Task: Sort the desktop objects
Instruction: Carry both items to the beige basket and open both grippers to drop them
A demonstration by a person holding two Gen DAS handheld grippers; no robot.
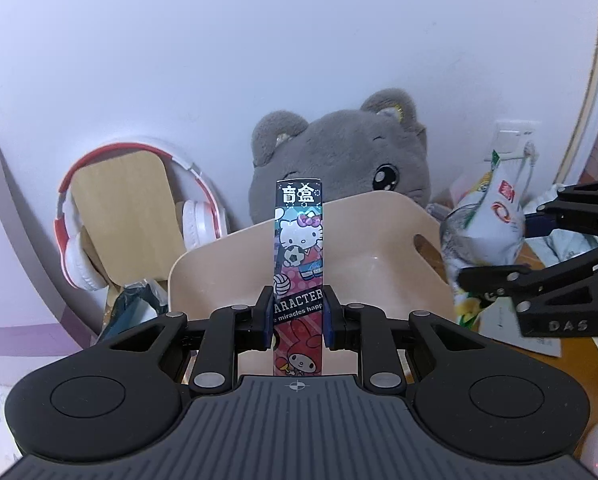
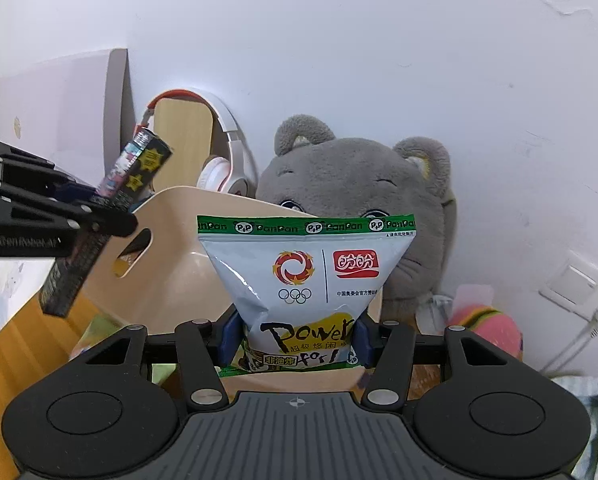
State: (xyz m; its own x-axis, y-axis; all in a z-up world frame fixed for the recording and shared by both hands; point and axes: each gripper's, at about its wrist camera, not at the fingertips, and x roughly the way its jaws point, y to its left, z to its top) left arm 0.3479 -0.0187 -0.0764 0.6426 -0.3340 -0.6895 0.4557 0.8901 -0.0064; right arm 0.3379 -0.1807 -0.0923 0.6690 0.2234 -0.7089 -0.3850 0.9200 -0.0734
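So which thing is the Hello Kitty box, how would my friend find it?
Look for the big grey plush toy against the wall, with a beige bin in front of it. Above that bin, the left gripper holds a tall thin box upright in its jaws. It's the only thing with cartoon characters; the other held item is a white snack bag.

Between the left gripper's (image 1: 297, 317) matt black plastic jaws, a glossy printed cardboard blind box (image 1: 299, 264). Ahead, a smooth matt beige plastic bin (image 1: 383, 216); beyond it a fuzzy grey plush toy (image 1: 339, 152). The right gripper (image 2: 295, 340) clamps a shiny crinkled foil snack bag (image 2: 305, 280).
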